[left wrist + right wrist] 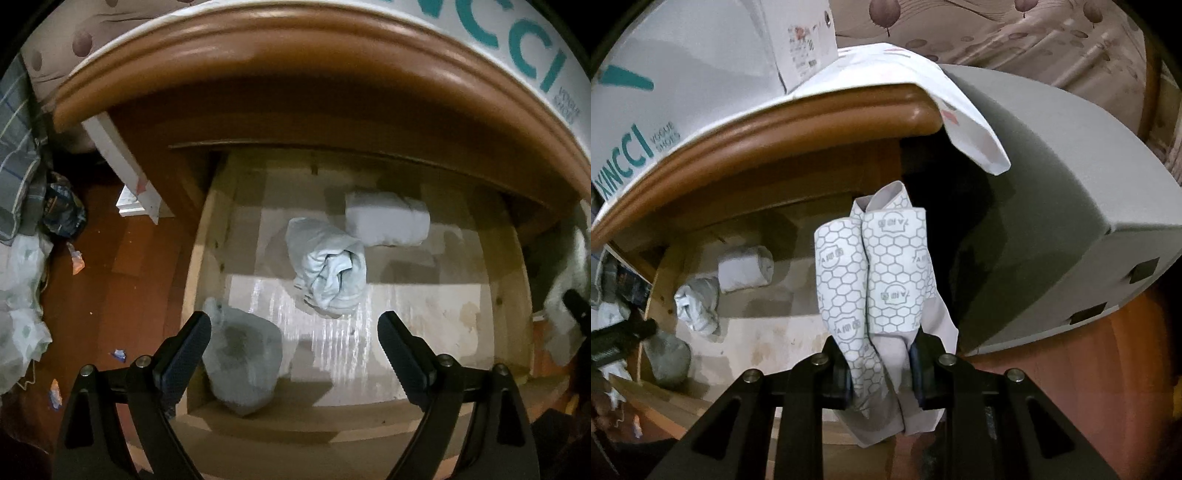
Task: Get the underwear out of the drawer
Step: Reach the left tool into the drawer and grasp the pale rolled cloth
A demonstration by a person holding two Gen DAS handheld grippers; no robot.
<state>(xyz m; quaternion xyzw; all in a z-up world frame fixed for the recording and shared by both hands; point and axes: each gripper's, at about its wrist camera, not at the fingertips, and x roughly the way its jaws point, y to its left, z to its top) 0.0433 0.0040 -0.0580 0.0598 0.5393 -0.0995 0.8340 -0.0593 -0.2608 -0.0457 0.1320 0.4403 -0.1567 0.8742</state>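
Observation:
The open wooden drawer (509, 258) lies below my left gripper (293, 332), which hangs open above it with nothing between its fingers. Inside are three rolled pieces of underwear: a grey one (242, 365) by the left finger, a pale blue one (327, 271) in the middle, and a white one (388, 219) further back. My right gripper (881, 373) is shut on a white underwear with a grey honeycomb print (882, 273), held up to the right of the drawer (768, 332). The same three rolls show at the left of the right wrist view.
The brown nightstand top (295, 40) overhangs the drawer and carries a white shoe box with teal letters (646, 122) and a white cloth (923, 92). A grey box-shaped object (1052, 221) stands at the right. Bags and scraps (22, 295) litter the red-brown floor on the left.

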